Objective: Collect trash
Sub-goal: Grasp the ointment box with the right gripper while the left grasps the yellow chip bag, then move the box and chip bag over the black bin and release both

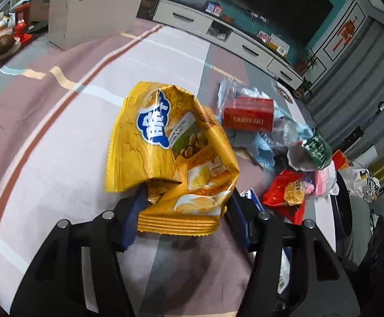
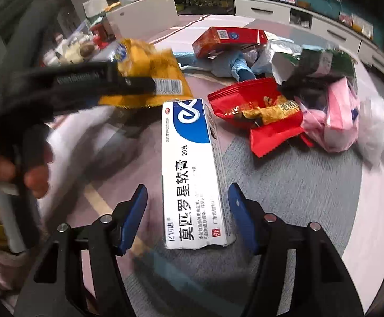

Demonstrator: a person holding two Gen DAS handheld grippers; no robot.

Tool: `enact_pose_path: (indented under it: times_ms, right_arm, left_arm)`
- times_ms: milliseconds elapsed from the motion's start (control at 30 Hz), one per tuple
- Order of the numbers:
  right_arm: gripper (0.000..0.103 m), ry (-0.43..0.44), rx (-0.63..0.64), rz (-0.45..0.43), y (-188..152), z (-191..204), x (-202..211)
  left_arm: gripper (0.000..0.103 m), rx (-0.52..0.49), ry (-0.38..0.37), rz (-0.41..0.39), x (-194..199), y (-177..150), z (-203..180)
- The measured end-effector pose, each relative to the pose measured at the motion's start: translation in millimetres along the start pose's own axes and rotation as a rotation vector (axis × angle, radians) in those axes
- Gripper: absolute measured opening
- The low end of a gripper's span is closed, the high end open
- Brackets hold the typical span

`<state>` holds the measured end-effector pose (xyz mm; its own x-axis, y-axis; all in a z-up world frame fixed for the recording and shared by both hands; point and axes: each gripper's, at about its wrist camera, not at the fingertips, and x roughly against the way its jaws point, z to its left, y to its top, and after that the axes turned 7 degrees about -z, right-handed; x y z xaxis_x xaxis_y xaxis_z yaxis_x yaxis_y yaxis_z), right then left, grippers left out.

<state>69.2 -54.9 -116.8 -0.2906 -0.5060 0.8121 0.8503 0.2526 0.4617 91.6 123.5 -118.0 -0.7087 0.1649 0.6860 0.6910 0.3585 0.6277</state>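
Trash lies scattered on the striped cloth [image 1: 59,142]. My left gripper [image 1: 184,206] is clamped on the yellow chip bag [image 1: 170,142] — just left of the ointment box [image 2: 192,174]. My right gripper [image 2: 188,211] stands apart around this box — its long axis points away from me.

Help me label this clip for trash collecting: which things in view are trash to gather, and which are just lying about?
Trash to gather: yellow snack bag between the left gripper's fingers; white ointment box between the right gripper's fingers; red snack wrapper; red carton; pink bag.

Lying about: white cardboard box; TV cabinet; red figurine.
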Motion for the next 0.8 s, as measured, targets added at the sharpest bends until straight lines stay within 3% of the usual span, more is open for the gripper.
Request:
enact_pose_path:
  times_ms: [133,300,367,500,567,700,800]
  right_arm:
    - [0.040,0.002,-0.014,-0.025,-0.5,-0.6,5.0]
    - [0.040,0.145,-0.088,-0.129,-0.2,-13.1,46.4]
    - [0.040,0.160,-0.119,-0.197,0.0,-25.1,70.2]
    - [0.040,0.082,-0.230,-0.337,-5.2,-70.8,114.5]
    - [0.040,-0.004,-0.341,-0.395,-15.0,-109.8,135.1]
    - [0.041,-0.185,-0.539,-0.456,-43.5,-174.8,162.3]
    - [0.041,-0.238,-0.670,-0.479,-67.2,-214.5,176.5]
  left_arm:
    - [0.052,-0.023,-0.012,-0.058,20.5,1.6,-4.5]
    - [0.052,-0.041,-0.084,-0.116,53.0,4.8,-13.8]
    - [0.052,-0.081,-0.109,-0.149,65.3,5.9,-25.5]
    - [0.052,-0.167,-0.178,-0.169,75.3,3.7,-67.0]
    - [0.052,-0.204,-0.214,-0.147,69.8,0.8,-91.2]
    - [0.052,-0.272,-0.305,-0.090,55.7,-6.5,-148.2]
    - [0.052,-0.351,-0.378,-0.052,39.1,-13.4,-208.9]
